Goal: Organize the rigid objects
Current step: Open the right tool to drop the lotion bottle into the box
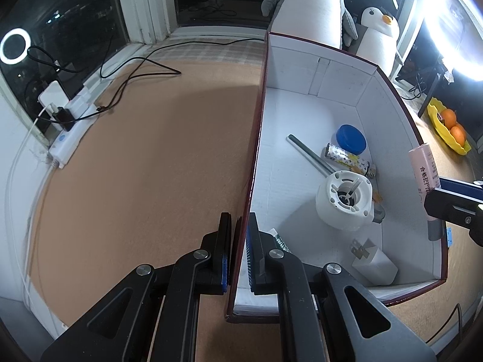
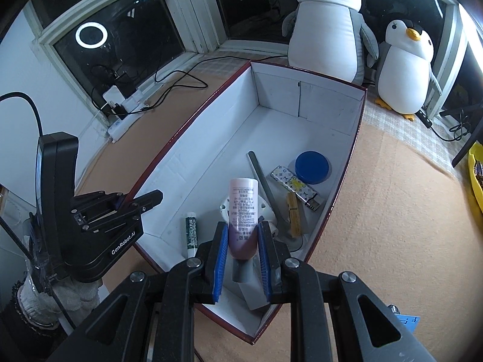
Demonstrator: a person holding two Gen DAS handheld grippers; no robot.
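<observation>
Left hand-held gripper (image 1: 240,235) clamped on the box's (image 2: 305,111) left wall, near end. Right hand-held gripper (image 2: 243,241) clamped on pink bottle (image 2: 243,208), held over the box's near part. Blue lid (image 2: 311,167), metal bar (image 2: 262,181), white round part (image 1: 344,200), lip balm tube (image 2: 191,235) lie inside.

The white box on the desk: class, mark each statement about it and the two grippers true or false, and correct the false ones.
1. The left gripper clamps the box wall. True.
2. The right gripper is empty. False: it grips a pink tube.
3. A blue lid lies inside the box. True.
4. The lip balm stick lies outside the box. False: it lies inside, near the left wall.
5. The box has a lid on. False: it is open.
</observation>
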